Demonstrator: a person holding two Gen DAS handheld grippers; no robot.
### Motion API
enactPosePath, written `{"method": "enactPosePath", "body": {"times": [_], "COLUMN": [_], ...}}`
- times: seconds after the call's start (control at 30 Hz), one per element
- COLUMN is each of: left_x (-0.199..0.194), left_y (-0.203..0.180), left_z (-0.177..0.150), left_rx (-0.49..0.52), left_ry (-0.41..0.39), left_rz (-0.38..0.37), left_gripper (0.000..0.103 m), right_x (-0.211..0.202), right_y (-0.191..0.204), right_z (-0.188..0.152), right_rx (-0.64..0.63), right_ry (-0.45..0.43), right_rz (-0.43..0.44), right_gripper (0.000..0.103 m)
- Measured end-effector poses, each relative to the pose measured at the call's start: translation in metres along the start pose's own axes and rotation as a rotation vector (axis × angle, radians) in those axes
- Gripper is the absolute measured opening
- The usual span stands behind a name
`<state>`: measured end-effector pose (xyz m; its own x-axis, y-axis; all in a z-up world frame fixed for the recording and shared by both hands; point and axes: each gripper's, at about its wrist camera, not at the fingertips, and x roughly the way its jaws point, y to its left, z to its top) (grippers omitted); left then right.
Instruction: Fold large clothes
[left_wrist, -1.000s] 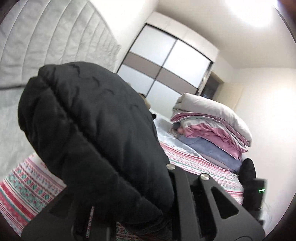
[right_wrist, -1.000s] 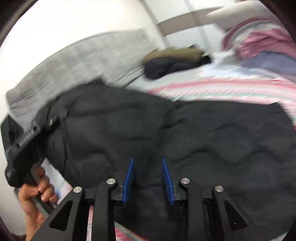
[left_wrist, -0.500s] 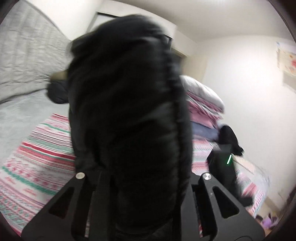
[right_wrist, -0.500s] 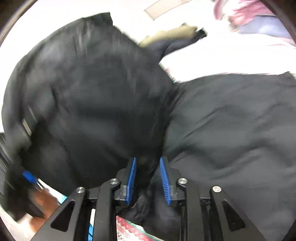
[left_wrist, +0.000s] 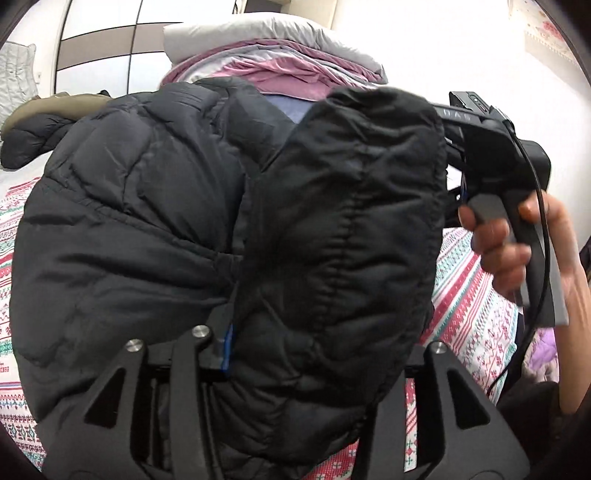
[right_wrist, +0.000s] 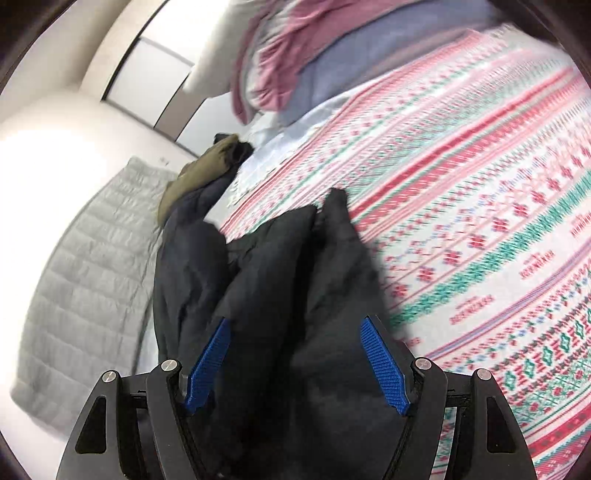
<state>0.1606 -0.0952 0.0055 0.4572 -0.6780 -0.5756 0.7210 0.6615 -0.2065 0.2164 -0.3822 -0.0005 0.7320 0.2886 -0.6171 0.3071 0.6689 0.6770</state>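
Both hand-held grippers are seen opening, with the black padded jacket (left_wrist: 229, 236) bunched between their jaws. On the right hand-held gripper (right_wrist: 295, 365) the blue pads (right_wrist: 384, 369) stand apart from the fabric; the left hand-held gripper (left_wrist: 317, 354) is largely buried in it. The jacket is piled on the patterned bed cover (right_wrist: 480, 206).
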Motion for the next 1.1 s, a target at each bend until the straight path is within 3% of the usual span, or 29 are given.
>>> {"method": "enactPosePath", "body": {"times": [0.13, 0.3, 0.37, 0.47, 0.57, 0.7, 0.8, 0.93, 1.03, 1.1], "left_x": [-0.014, -0.040, -0.053, -0.065, -0.075, -0.072, -0.064, -0.052, -0.053, -0.051], "left_y": [0.011, -0.002, 0.000, 0.001, 0.016, 0.046, 0.054, 0.054, 0.054, 0.058], "left_z": [0.012, 0.012, 0.011, 0.014, 0.022, 0.017, 0.007, 0.008, 0.007, 0.009], "left_rx": [0.007, 0.060, 0.047, 0.013, -0.027, -0.111, -0.131, -0.124, -0.128, -0.132], "left_ry": [0.021, 0.006, -0.010, -0.053, -0.115, -0.093, -0.051, -0.056, -0.069, -0.075], "left_rz": [-0.058, -0.165, -0.238, -0.310, -0.250, -0.104, -0.051, -0.020, 0.022, 0.055], "left_gripper": [0.066, 0.074, 0.074, 0.075, 0.076, 0.076, 0.076, 0.076, 0.077, 0.077], "right_x": [-0.014, -0.001, 0.000, 0.019, 0.042, 0.040, 0.018, 0.004, 0.023, 0.054], "right_y": [-0.008, 0.011, 0.017, 0.023, 0.022, 0.028, 0.044, 0.065, 0.076, 0.079], "right_z": [0.015, 0.010, 0.003, -0.016, -0.027, -0.027, -0.017, -0.004, -0.004, -0.008], "right_rx": [0.032, -0.036, -0.070, -0.126, -0.223, -0.249, -0.260, -0.251, -0.234, -0.231], "right_ry": [-0.011, 0.054, 0.089, 0.190, 0.265, 0.273, 0.176, 0.069, 0.086, 0.121], "right_rz": [0.100, 0.184, 0.172, 0.078, -0.114, -0.165, -0.126, 0.052, 0.150, 0.098], "right_gripper": [0.076, 0.077, 0.077, 0.077, 0.077, 0.077, 0.077, 0.077, 0.077, 0.075]}}
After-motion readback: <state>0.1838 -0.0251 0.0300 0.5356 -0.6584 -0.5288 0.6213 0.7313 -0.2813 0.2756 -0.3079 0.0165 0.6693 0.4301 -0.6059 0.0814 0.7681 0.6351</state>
